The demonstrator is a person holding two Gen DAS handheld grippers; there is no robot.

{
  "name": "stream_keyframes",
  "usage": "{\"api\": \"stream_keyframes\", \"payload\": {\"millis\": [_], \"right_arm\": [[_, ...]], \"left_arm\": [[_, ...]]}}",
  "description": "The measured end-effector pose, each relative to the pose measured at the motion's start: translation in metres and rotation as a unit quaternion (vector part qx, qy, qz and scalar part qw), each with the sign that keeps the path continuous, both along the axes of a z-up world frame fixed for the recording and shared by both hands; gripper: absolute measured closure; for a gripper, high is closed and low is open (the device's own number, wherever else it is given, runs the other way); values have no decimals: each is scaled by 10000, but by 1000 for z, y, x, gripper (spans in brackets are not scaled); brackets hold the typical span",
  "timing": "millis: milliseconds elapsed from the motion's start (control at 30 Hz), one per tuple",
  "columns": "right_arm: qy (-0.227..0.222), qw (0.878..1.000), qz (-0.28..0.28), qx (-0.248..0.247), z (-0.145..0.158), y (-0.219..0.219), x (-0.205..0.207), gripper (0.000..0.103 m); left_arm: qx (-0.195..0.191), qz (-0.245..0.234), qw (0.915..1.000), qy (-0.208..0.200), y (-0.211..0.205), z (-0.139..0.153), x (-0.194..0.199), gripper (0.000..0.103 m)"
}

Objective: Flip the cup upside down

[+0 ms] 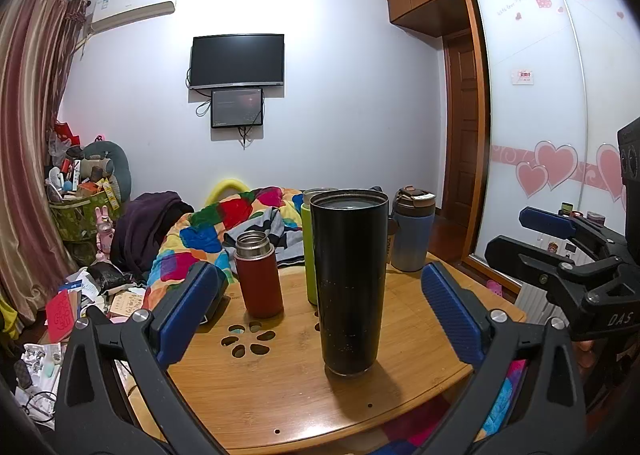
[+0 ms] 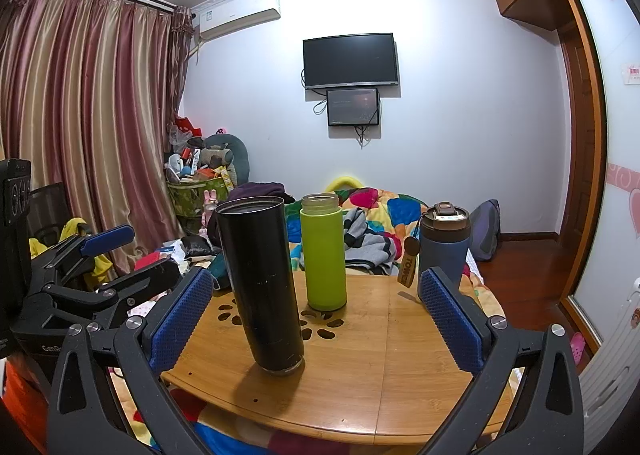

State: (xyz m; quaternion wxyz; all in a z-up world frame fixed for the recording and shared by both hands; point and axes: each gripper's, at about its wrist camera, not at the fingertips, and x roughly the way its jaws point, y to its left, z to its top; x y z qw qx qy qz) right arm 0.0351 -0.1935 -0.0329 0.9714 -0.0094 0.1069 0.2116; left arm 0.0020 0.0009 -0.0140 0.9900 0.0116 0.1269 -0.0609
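Observation:
A tall black cup (image 1: 349, 279) stands upright, mouth up, near the front of the round wooden table (image 1: 420, 355); it also shows in the right wrist view (image 2: 262, 279). My left gripper (image 1: 320, 315) is open, its blue pads either side of the cup, not touching it. My right gripper (image 2: 316, 319) is open and empty, with the cup between its pads but nearer the left one. The right gripper also shows at the right edge of the left wrist view (image 1: 560, 239), and the left gripper at the left of the right wrist view (image 2: 120, 255).
A red flask (image 1: 258, 275), a green bottle (image 2: 323, 251) and a blue lidded tumbler (image 2: 444, 251) stand on the table behind the cup. A bed with a colourful quilt (image 1: 240, 219) lies beyond. Clutter covers the floor at left (image 1: 80, 295). A wardrobe (image 1: 560, 95) is at right.

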Motion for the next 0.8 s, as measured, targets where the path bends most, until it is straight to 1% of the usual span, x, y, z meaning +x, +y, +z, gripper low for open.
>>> {"api": "stream_keyframes", "payload": {"millis": [367, 567, 667, 800], "right_arm": [[8, 10000, -2, -1, 0, 0, 0, 0], [49, 10000, -16, 6, -3, 1, 1, 0], [66, 10000, -13, 12, -3, 1, 2, 0], [69, 10000, -15, 14, -3, 1, 2, 0]], "left_arm": [[-13, 9, 10000, -10, 0, 0, 0, 0], [-52, 94, 9999, -124, -2, 2, 0, 0], [-62, 2, 10000, -71, -2, 1, 3, 0], [-100, 63, 9999, -90, -2, 0, 3, 0]]}}
